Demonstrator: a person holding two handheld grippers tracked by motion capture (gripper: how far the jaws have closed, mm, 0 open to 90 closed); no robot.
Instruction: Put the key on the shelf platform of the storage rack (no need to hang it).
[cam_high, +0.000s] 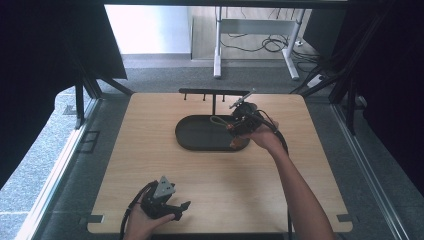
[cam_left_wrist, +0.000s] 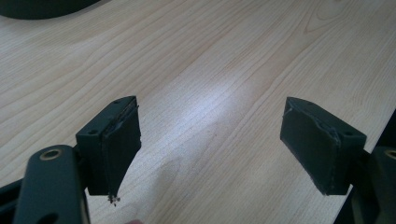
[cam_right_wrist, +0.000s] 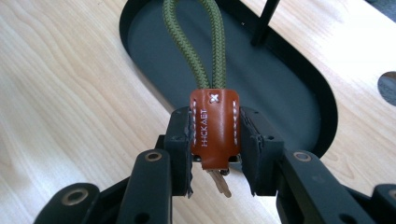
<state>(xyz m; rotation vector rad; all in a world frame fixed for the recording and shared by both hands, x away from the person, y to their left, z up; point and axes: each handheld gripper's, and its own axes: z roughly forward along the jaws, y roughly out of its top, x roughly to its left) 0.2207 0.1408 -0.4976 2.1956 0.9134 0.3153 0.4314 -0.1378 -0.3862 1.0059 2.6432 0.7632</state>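
Right hand-held gripper (cam_right_wrist: 215, 154) is clamped on the brown leather tab (cam_right_wrist: 215, 128) of a key fob, pads pressing both sides of the tab. The green cord loop (cam_right_wrist: 196, 42) runs straight away from the jaws, out over the dark oval tray (cam_right_wrist: 299, 84); a key end (cam_right_wrist: 219, 182) hangs below the tab. In the high view the right hand-held gripper (cam_high: 243, 122) sits at the tray's right end (cam_high: 200, 142), just in front of and below the black hook rack (cam_high: 215, 92) standing at the tray's far edge.

Key relation: the fob's long axis lines up with the gripper's own pointing direction, loop leading. The rack bar lies beyond and above the loop, so the likely next move is up and forward to thread the loop over a hook. That's a guess from the layout.

Left hand-held gripper (cam_left_wrist: 215, 140) has its jaws wide apart with nothing between them, hovering over bare wood surface (cam_left_wrist: 224, 70). In the high view the left hand-held gripper (cam_high: 165, 200) is at the near edge, well apart from tray and rack. Right hand is far nearer.
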